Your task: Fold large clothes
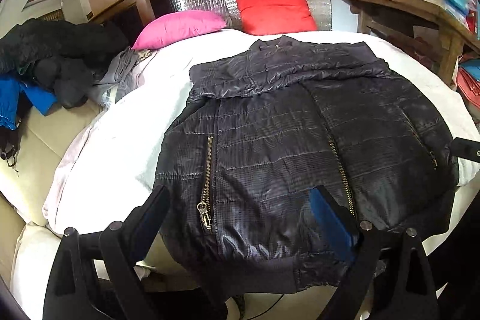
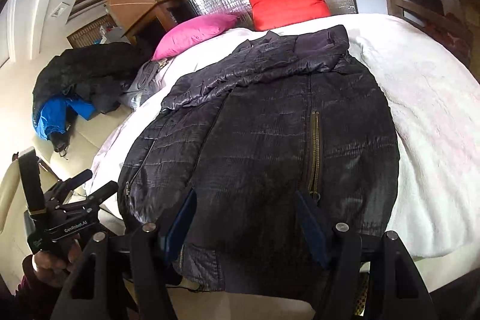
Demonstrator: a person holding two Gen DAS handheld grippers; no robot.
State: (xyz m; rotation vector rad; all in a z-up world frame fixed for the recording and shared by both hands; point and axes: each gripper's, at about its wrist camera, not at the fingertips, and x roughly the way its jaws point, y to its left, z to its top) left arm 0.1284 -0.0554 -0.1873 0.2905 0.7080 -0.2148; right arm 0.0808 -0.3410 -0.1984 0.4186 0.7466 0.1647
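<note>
Both hand-held grippers, left [image 1: 240, 212] and right [image 2: 246, 218], spread wide, empty, over hem of dark quilted jacket [image 1: 300, 140]. Jacket flat on white bed [image 1: 126, 122], sleeves folded across chest; body fold apparently pending.

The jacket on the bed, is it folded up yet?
Partly. The jacket lies flat on the white blanket, sleeves folded across its top, body unfolded.

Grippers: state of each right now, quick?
Left gripper: open, holding nothing, above the jacket hem.
Right gripper: open, holding nothing, above the jacket.
</note>
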